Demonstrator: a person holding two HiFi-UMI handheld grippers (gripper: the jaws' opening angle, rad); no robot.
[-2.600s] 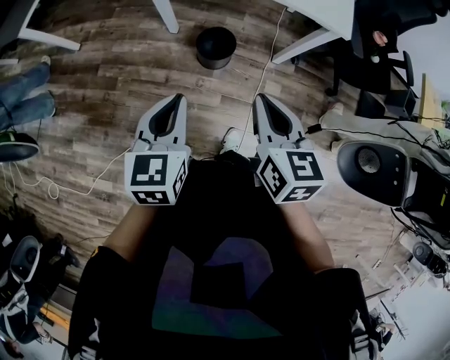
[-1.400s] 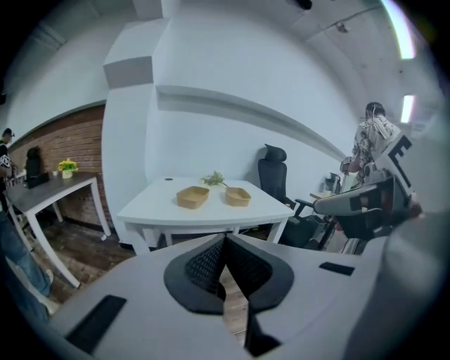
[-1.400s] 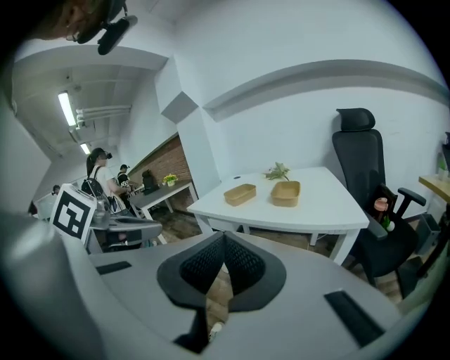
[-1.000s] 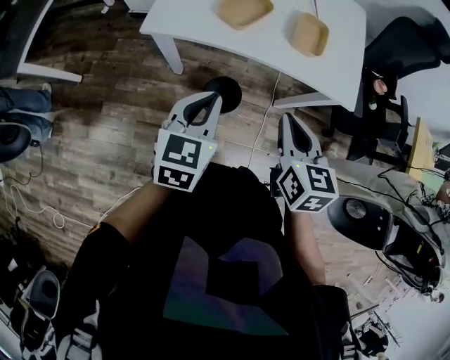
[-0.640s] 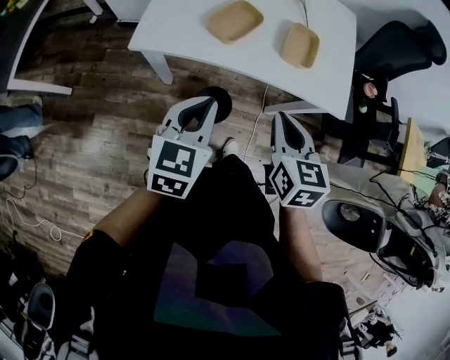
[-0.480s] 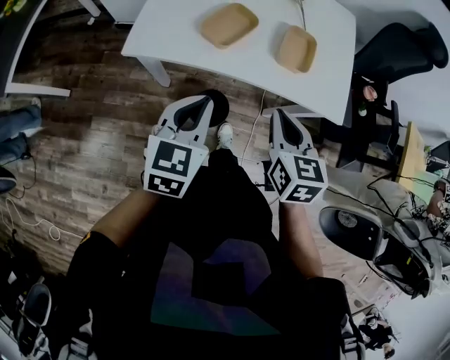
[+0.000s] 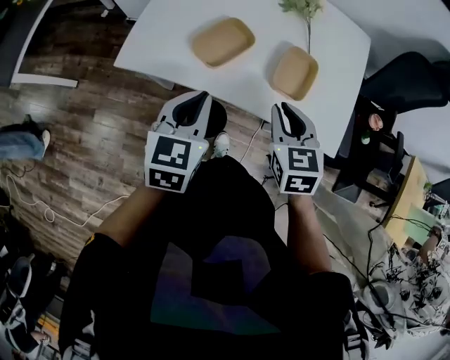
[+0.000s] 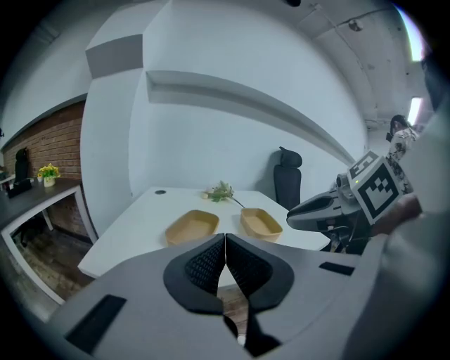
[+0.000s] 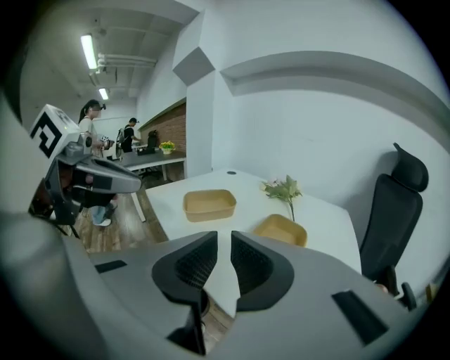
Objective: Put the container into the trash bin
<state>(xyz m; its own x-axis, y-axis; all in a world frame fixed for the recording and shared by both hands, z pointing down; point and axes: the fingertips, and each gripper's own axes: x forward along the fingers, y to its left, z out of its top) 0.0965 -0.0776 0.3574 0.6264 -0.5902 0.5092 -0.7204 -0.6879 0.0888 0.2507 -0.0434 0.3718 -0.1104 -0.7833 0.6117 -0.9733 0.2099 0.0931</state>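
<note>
Close in front of the person, the left gripper (image 7: 199, 96) is squeezed shut on nothing. The right gripper (image 7: 284, 107) has its jaws a little apart and is empty too. Just past the left one, the round black trash bin (image 7: 217, 117) stands on the brown wooden floor (image 7: 84, 126), mostly hidden. Farther on, the long tan paper container (image 7: 223, 41) and the squarer tan paper container (image 7: 295, 72) lie on the white table (image 7: 158, 46). Neither one is in the bin, and nothing shows what is inside it.

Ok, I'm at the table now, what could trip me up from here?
The trash bin sits at the edge of the table, mostly hidden behind the left gripper, so a drop could miss it. The plant sprig lies close to the container on the right and might snag during a grab.
</note>
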